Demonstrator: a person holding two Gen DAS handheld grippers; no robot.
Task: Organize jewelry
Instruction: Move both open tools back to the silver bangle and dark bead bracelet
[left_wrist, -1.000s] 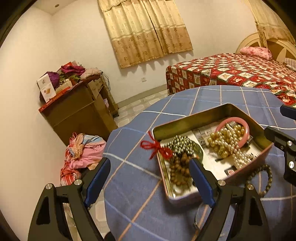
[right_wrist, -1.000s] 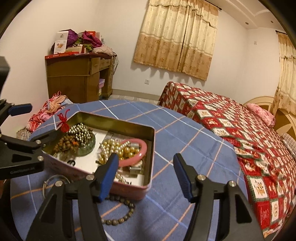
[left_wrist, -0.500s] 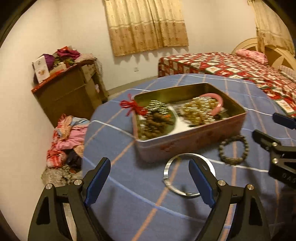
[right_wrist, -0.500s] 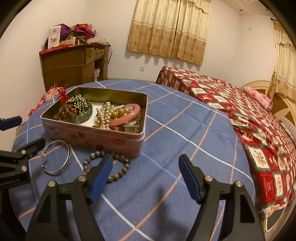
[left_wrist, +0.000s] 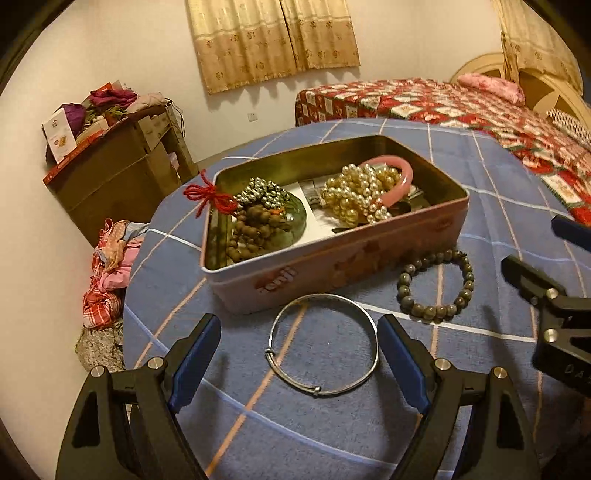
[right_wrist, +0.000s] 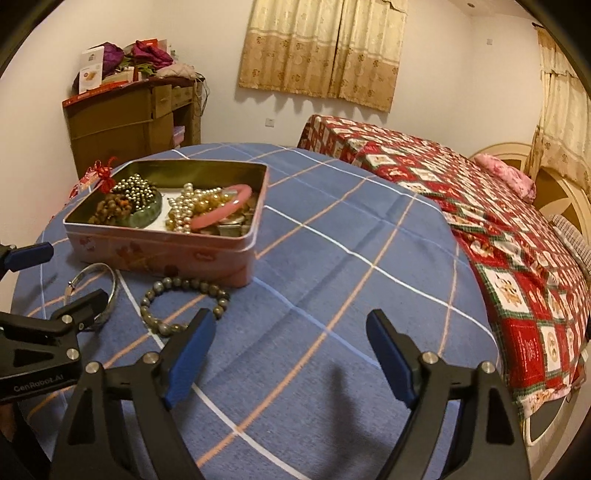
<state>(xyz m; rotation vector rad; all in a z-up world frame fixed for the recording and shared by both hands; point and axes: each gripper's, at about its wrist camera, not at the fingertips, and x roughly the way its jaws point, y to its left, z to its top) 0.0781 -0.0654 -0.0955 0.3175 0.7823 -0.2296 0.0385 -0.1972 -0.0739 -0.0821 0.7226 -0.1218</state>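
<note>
My left fingers (left_wrist: 299, 354) gape around the silver bangle (left_wrist: 324, 345) on the bench (right_wrist: 332, 258); my right fingers (right_wrist: 290, 352), just widened, hold nothing.

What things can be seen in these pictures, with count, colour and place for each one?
tin box: one, pink outside, gold inside, on the table
pearl strands: one heap, cream gold, inside the tin, right part
pink bangle: one, in the tin under the pearls
brown bead string: one heap, in the tin, left part
silver beads: one heap, behind the brown beads
red cord: one, at the tin's left corner
silver bangle: one, on the cloth before the tin
grey bead bracelet: one, right of the bangle
tablecloth: one, blue checked
bed: one, red cover
left claw: open, empty
right claw: open, empty
</note>
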